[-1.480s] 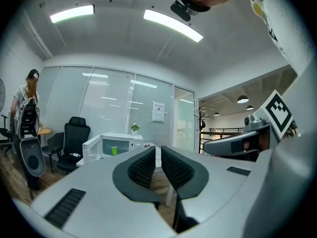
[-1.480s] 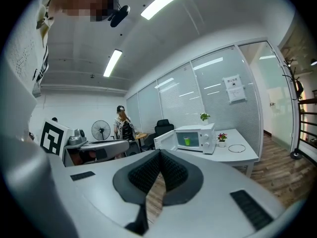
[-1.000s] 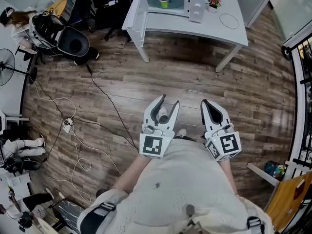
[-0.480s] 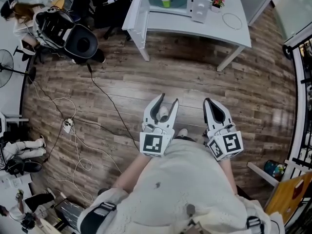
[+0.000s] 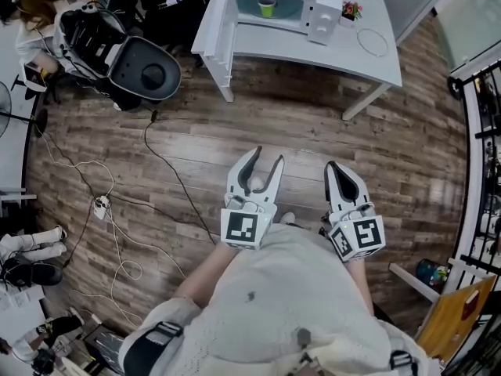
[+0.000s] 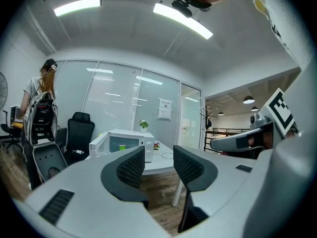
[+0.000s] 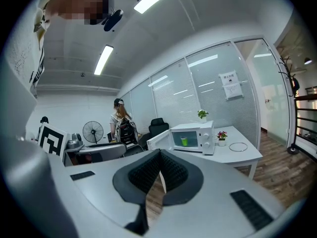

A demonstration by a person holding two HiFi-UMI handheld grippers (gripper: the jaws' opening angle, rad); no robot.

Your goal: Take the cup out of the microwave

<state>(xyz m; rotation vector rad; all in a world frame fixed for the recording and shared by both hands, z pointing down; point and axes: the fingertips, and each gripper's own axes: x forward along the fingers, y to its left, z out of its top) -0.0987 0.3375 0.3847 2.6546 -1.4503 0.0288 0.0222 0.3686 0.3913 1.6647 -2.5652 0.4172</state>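
So the green cup was standing upright inside the microwave, long axis straight up and down, mouth to the ceiling as far as I could tell. The microwave door hung wide open, off to the left in the head view. The microwave sat on the white desk, beside a little potted flower and a ring lying flat on the desktop.

Both tools were well apart from the cup, with a wide stretch of wooden floor between them and the desk. The left tool was released, jaws standing apart with nothing between them. In the left gripper view the cup showed just left of the left jaw's tip. The right tool was clenched, pads pressed together on nothing, and in the right gripper view the cup sat above and a bit right of the tips. Both tools pointed toward the desk. A black office chair stood left of the desk.
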